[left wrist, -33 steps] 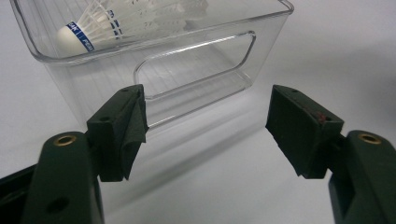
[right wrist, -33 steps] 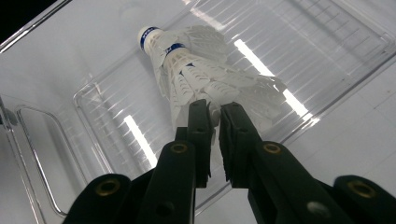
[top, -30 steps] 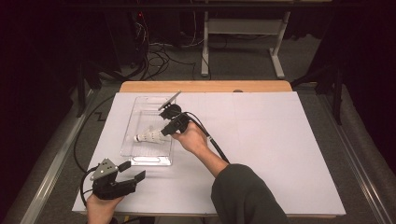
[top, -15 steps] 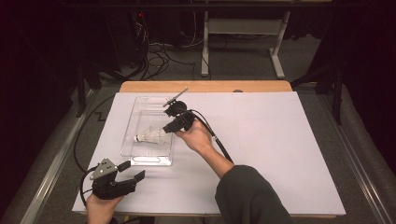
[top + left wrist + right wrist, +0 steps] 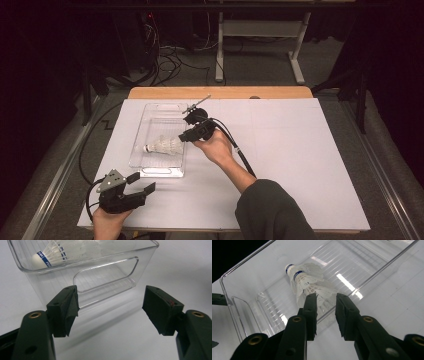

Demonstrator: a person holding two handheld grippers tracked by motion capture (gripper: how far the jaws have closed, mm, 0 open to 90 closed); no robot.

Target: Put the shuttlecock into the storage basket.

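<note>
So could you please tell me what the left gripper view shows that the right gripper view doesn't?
The left gripper view looks at the clear bin's end wall with its handle cutout, between the wide-open left gripper. The right gripper view looks down into the bin from its long side, past the right gripper, whose jaws have just been opening with nothing between them. Both show the shuttlecock lying inside.

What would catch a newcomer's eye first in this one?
A white shuttlecock lies on its side in a clear plastic bin at the table's left. The right gripper, its jaws just opening, sits at the bin's rim with nothing between them, while the left gripper rests open near the bin.
</note>
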